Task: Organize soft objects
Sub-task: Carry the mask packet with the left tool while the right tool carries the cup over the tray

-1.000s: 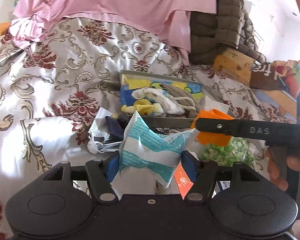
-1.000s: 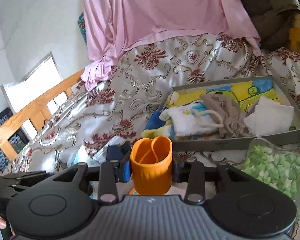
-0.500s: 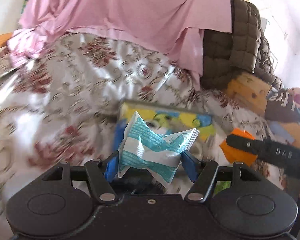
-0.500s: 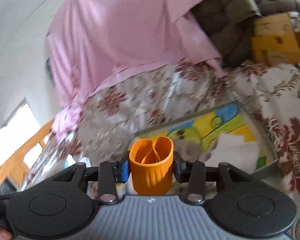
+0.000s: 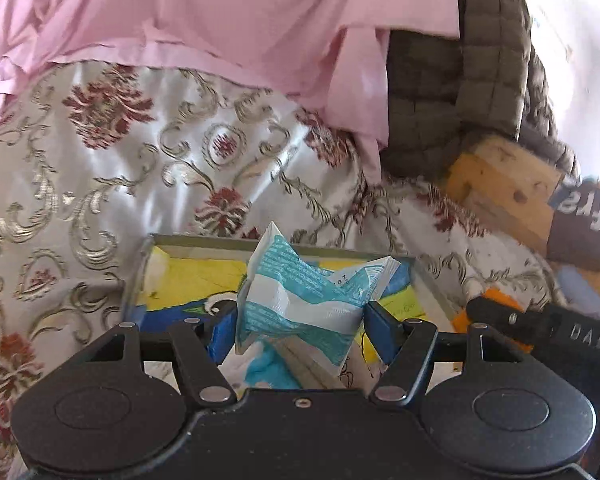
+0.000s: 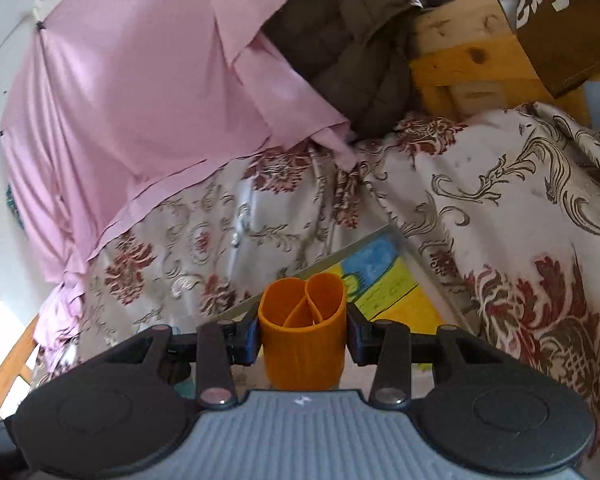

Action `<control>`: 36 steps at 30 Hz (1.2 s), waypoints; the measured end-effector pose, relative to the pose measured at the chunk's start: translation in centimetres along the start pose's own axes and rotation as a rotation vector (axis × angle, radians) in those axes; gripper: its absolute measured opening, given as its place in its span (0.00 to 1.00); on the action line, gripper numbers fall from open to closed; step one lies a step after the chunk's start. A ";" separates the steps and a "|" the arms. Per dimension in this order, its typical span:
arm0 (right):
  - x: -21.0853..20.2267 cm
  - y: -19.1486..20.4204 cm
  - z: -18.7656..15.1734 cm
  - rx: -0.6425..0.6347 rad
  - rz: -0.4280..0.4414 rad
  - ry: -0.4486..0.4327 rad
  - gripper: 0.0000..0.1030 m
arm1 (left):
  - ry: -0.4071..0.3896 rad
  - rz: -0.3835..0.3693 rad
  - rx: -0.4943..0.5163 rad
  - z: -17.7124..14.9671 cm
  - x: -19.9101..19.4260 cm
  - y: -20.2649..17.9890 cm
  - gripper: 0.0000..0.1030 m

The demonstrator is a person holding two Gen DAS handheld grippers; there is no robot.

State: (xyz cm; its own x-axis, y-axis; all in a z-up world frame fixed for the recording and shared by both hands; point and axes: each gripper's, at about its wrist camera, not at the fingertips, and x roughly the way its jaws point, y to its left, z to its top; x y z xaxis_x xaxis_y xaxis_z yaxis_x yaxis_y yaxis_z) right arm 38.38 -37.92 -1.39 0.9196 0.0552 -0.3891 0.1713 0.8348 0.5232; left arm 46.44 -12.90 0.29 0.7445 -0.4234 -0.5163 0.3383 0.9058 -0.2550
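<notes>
The left gripper (image 5: 300, 326) clamps a crumpled white-and-teal packet (image 5: 306, 300) between its blue pads; the packet stands directly ahead of the jaws. Beyond and below it lies a grey tray (image 5: 140, 264) with a yellow-and-blue printed floor, resting on a floral bedspread (image 5: 148, 168). The right gripper (image 6: 302, 338) grips a soft orange cup (image 6: 303, 344), pinched so that its rim folds inward. The tray's far corner (image 6: 392, 236) lies just ahead of it.
</notes>
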 end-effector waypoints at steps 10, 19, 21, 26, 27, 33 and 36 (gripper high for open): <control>3.1 -0.8 -0.8 0.008 -0.038 0.085 0.50 | 0.067 0.042 0.038 0.5 3.8 -0.3 0.67; 3.2 -0.8 -0.9 0.008 -0.063 0.097 0.60 | 0.083 0.047 0.012 -0.2 4.5 0.0 0.69; 3.2 -0.9 -0.9 0.006 -0.079 0.099 0.61 | 0.084 0.047 0.005 -0.3 4.4 0.0 0.69; 3.2 -1.1 -1.0 0.012 -0.074 0.104 0.64 | 0.084 0.047 -0.002 -0.4 4.3 -0.1 0.69; 3.2 -1.0 -0.9 0.009 -0.076 0.103 0.64 | 0.083 0.047 -0.004 -0.3 4.2 -0.1 0.70; 3.0 -0.9 -0.8 0.000 -0.077 0.093 0.70 | 0.080 0.049 -0.011 -0.2 4.1 0.1 0.72; 3.1 -1.0 -0.8 0.000 -0.076 0.092 0.72 | 0.077 0.053 -0.019 -0.2 4.0 0.2 0.73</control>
State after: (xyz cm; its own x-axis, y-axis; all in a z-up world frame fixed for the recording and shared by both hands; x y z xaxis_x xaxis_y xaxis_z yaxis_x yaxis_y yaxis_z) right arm 40.75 -38.16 -3.71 0.8675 0.0415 -0.4956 0.2396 0.8384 0.4896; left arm 49.35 -14.40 -2.01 0.7146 -0.3756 -0.5902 0.2882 0.9268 -0.2409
